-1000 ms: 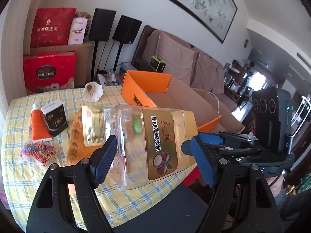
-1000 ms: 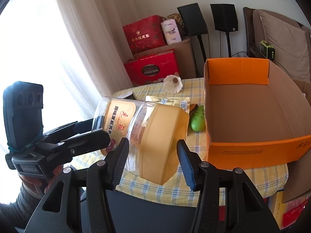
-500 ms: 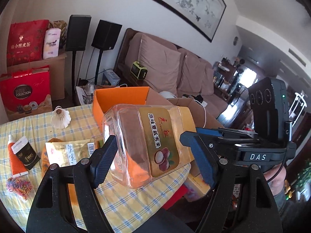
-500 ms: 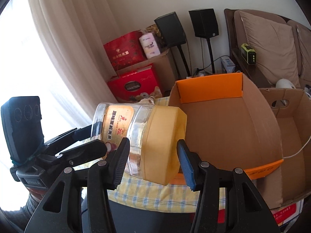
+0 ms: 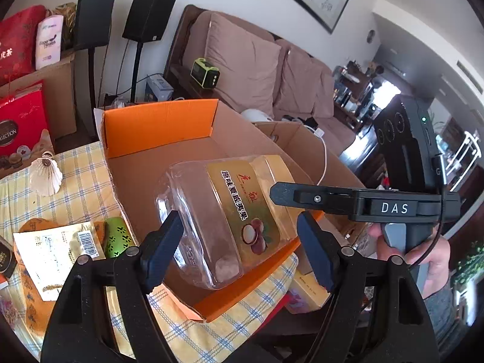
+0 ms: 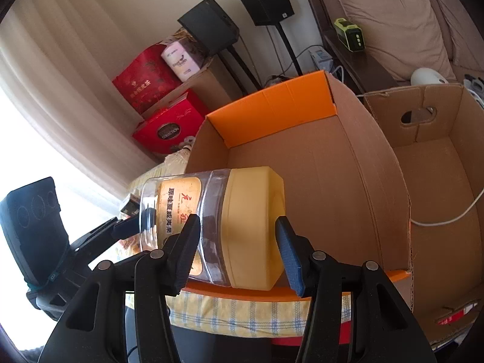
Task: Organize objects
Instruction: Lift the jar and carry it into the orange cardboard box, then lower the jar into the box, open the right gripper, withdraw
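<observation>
A clear plastic jar (image 5: 224,220) with a yellow lid and gold label lies sideways in the air over the open orange cardboard box (image 5: 157,127). My left gripper (image 5: 239,245) is shut on the jar's clear base end. My right gripper (image 6: 239,242) is shut on the jar's yellow lid (image 6: 254,227); it shows from the side in the left wrist view (image 5: 348,199). The box (image 6: 302,157) is empty inside. The left gripper shows at the left of the right wrist view (image 6: 127,227).
On the checked tablecloth (image 5: 81,181) left of the box lie a shuttlecock (image 5: 45,175), a green pouch (image 5: 116,236) and a gold packet (image 5: 54,254). A second brown carton (image 6: 435,163) stands right of the box, below table level. Red gift boxes (image 6: 169,130) and speakers (image 5: 145,18) stand behind.
Both grippers have carried the jar to the right, from above the tablecloth to above the orange box, and tipped it lower toward the box's inside.
</observation>
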`<state>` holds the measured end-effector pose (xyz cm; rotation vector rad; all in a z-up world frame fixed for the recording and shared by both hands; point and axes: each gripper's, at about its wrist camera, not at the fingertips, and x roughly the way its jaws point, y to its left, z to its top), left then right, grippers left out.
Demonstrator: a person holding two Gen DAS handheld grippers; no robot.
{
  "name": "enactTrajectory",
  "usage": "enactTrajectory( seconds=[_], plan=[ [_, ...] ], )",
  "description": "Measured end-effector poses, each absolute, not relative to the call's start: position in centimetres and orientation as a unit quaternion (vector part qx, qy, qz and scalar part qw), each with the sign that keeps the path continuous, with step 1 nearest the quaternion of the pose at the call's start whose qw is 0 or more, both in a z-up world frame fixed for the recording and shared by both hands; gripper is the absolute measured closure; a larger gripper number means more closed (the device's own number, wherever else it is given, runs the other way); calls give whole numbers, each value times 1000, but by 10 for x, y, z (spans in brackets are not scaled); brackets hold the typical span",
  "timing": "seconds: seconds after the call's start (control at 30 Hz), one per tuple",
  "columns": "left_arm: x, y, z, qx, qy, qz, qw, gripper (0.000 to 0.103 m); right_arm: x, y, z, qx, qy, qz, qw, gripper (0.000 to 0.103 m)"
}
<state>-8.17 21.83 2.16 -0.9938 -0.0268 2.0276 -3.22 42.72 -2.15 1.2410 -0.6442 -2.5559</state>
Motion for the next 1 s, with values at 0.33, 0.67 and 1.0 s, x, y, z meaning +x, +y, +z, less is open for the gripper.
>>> enactTrajectory(
  seconds=[0.33,0.67,1.0],
  plan=[
    [-81,245,-19,-463,43,786,407,29,-58,442,-58,488,-215,-840,103,49],
    [-55,225,-12,-453,59,803,383,25,-72,432,-75,524,-185,-824,110,50],
    [-61,143,8,-429,-33,831,352,18,-75,420,-80,532,-174,-821,113,50]
  ],
)
